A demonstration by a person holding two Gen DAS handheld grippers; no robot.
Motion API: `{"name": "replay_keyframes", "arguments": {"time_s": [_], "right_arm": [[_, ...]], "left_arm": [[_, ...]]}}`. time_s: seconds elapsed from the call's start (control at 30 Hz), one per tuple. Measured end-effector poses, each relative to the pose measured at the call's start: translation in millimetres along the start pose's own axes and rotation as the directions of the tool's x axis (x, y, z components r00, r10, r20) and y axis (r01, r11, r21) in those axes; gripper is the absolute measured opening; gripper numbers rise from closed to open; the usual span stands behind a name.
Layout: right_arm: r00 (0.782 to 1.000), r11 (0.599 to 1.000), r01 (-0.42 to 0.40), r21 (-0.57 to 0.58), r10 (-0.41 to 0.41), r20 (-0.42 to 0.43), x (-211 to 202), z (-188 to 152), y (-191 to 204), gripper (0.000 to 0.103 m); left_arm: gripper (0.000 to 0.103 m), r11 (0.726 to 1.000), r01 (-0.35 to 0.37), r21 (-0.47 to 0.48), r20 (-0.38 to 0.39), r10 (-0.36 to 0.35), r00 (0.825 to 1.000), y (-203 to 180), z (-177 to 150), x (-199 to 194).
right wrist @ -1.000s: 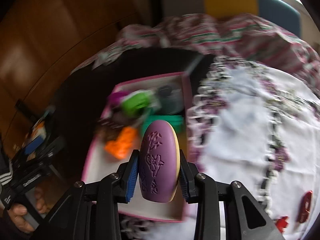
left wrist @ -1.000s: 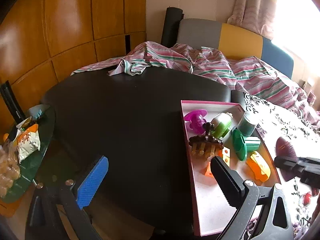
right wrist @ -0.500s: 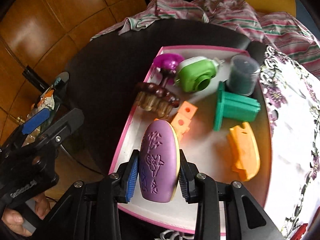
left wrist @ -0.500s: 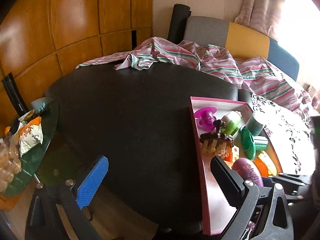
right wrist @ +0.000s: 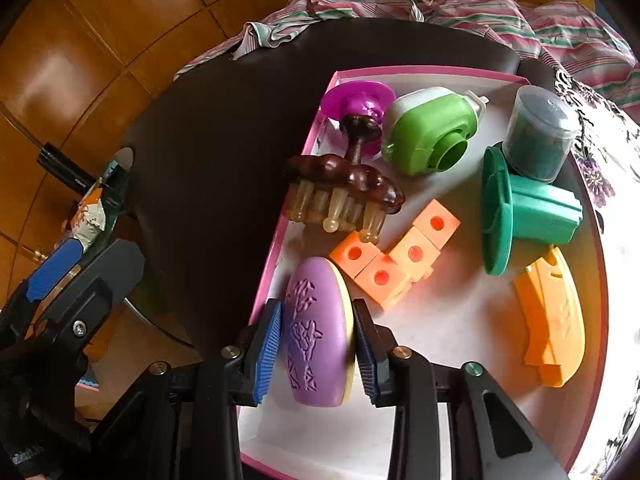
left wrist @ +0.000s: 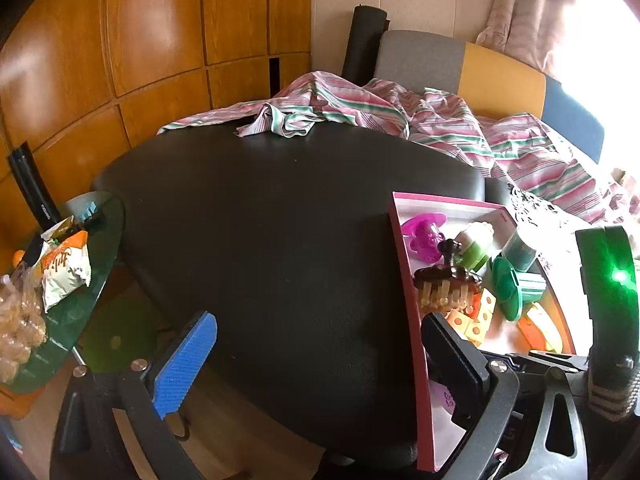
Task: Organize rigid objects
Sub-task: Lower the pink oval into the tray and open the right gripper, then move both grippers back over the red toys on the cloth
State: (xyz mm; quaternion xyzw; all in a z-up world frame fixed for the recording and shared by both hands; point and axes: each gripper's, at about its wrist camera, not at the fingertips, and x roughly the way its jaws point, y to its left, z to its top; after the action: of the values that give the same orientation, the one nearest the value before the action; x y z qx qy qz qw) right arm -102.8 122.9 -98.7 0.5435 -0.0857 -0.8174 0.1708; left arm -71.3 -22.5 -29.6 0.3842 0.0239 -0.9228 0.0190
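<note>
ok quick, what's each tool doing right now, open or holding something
Left tool: open, nothing between its pads.
Right tool: shut on the purple oval soap-shaped piece, low over the pink-rimmed box.

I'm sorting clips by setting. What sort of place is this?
Probably a home living room: a sofa draped with a striped sheet, wood wall panels, a curtain, and snack bags on a side table.
</note>
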Motion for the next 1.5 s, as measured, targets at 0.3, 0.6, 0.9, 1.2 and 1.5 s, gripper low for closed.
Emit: {"name": "replay_keyframes", "arguments": {"time_s": [0.3,0.6,0.9,1.2,1.5], "right_arm": [[0.998,0.998,-0.029,0.048,0.026,0.063,-22,-9,-13,0.036],[0.992,0.999,-0.011,0.047,0.006,0.125,-45,-4,-19,0.036],[0.982,0.997,0.048,0.061,-0.059,0.177,-72,-8,-34,0.036],[0.948,0.973,0.175,0.153,-0.208,0.239,-122,-21,-93,0.036],[0.905,0.916,0.274,0.294,-0.349,0.242,-168,-48,-162,0.036]], "left_arm": [[0.103,1.000,0.000,0.007,0.009,0.000,1.000,1,1,-6],[0.103,1.000,0.010,0.020,0.023,-0.011,1.000,-1,2,-14],[0.103,0.998,0.033,0.046,0.049,-0.036,0.998,-7,4,-24],[0.103,0.987,0.106,0.117,0.052,-0.112,0.992,-32,3,-31],[0.103,0.966,0.168,0.197,0.016,-0.175,0.984,-67,0,-31]]}}
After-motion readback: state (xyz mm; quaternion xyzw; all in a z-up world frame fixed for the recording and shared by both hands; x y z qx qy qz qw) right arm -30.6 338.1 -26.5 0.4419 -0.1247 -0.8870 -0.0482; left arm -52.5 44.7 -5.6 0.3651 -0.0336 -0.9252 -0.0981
